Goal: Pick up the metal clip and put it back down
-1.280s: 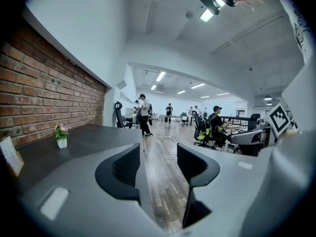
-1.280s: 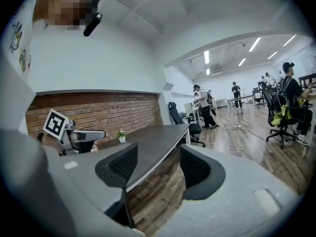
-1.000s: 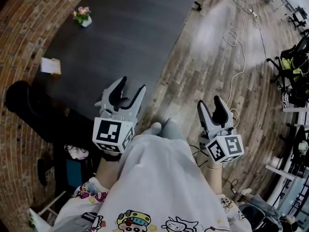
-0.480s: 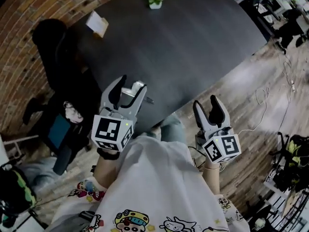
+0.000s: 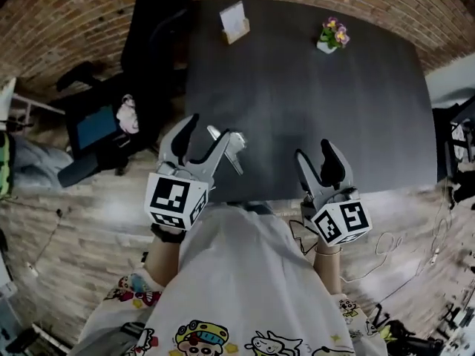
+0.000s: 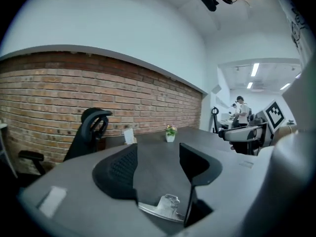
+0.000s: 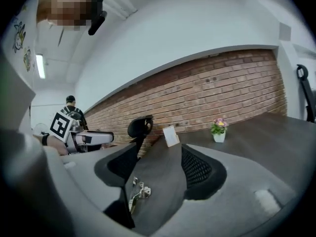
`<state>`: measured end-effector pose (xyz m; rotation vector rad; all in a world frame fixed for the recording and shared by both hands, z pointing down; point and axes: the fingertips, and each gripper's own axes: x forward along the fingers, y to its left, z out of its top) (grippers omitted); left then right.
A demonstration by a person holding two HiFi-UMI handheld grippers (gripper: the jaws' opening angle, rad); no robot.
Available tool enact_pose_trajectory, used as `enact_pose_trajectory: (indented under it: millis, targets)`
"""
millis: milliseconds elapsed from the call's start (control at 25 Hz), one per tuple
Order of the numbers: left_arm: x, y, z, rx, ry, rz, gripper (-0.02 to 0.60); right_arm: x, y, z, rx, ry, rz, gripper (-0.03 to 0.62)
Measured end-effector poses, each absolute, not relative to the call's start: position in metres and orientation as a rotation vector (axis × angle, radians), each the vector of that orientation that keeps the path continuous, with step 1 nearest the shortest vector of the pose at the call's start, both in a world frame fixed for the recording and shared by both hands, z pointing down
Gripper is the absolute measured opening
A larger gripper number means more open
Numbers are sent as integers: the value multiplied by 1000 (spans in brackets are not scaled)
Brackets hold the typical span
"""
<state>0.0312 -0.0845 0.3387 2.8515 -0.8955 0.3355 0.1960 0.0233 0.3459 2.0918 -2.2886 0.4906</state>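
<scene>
The metal clip [image 5: 233, 148] is a small silvery piece lying on the dark table [image 5: 319, 110] near its front edge. My left gripper [image 5: 208, 127] hovers over that edge with its right fingertip [image 5: 223, 136] just beside the clip. Its jaws have just been opening and stand wide, with nothing gripped. In the left gripper view the clip [image 6: 166, 206] shows low in the gap between the jaws, untouched by the pads. My right gripper [image 5: 314, 151] is open and empty further right along the same edge. Its view shows the clip [image 7: 138, 191] off to the left on the tabletop.
At the table's far side stand a white card holder [image 5: 234, 21] and a small flower pot [image 5: 332, 35]. A black office chair [image 5: 152, 21] is at the far left corner, before a brick wall [image 5: 67, 21]. A person [image 6: 241, 110] stands in the background.
The view has swung round until the table lies straight ahead. Both grippers have turned with it from over the wooden floor to the table's front edge. The clip has come into view by the left gripper.
</scene>
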Motion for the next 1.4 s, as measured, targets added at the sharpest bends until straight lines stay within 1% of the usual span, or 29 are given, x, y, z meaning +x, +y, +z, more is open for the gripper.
enact_pose_trajectory:
  millis: [240,440,1120,1240,1400]
  targets:
    - [0,-79,343,2731,-1195,326,268,178,-10,357,1792,-2495,518,278]
    - [-15,-72,351,2624,-1342,330,268,163,-28,361,1579,-2587,549,278]
    - [-18,-109,356,2618,-1280,348,267,133,-65,373,1450,-2574,666,278]
    - [-18,-114,360,2620,-1265,355,267,130,-68,377,1444,-2568,674,259]
    - [-21,-118,366,2621,-1245,362,267,124,-72,384,1418,-2555,698,256]
